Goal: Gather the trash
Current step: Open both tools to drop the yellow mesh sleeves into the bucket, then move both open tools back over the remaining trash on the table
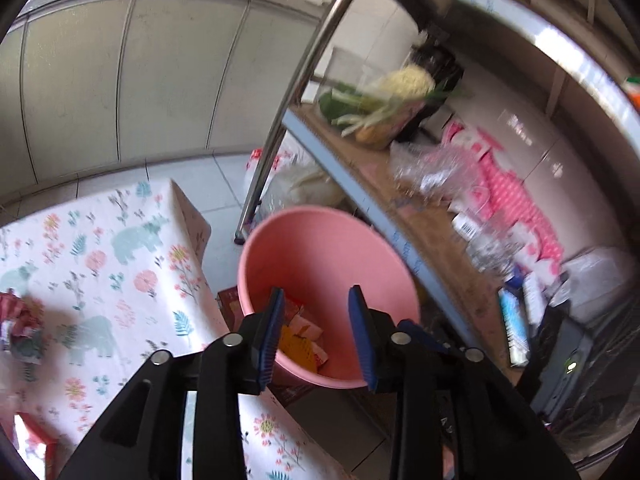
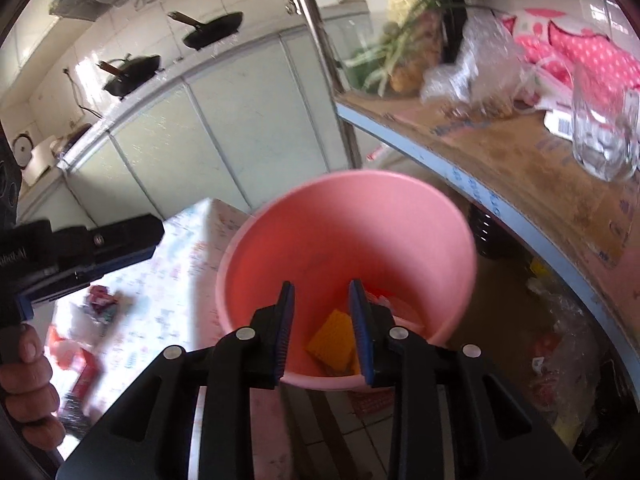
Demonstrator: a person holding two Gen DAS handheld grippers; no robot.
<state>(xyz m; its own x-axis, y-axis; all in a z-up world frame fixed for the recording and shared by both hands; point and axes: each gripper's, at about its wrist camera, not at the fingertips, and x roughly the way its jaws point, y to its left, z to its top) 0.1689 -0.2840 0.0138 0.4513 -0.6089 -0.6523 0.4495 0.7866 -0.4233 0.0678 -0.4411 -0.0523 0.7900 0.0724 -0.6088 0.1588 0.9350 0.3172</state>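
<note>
A pink bin [image 1: 320,248] stands on the floor beside the table, holding orange and pink wrappers [image 1: 302,338]. My left gripper [image 1: 316,300] is open and empty above the bin's near rim. In the right wrist view the same pink bin [image 2: 348,232] holds a yellow-orange wrapper [image 2: 332,338]. My right gripper [image 2: 322,294] is open and empty over the bin's mouth. Crumpled red trash [image 1: 16,320] lies on the floral tablecloth at the far left. It also shows in the right wrist view [image 2: 102,302], with a red packet [image 2: 76,364] nearer me.
The table with the floral cloth [image 1: 120,264] lies left of the bin. A metal shelf rack [image 1: 420,220] on the right carries vegetables [image 1: 384,100], plastic bags and pink packages. A glass [image 2: 604,136] stands on that shelf. Cabinets [image 1: 140,80] run behind. The left gripper's body [image 2: 80,248] shows at left.
</note>
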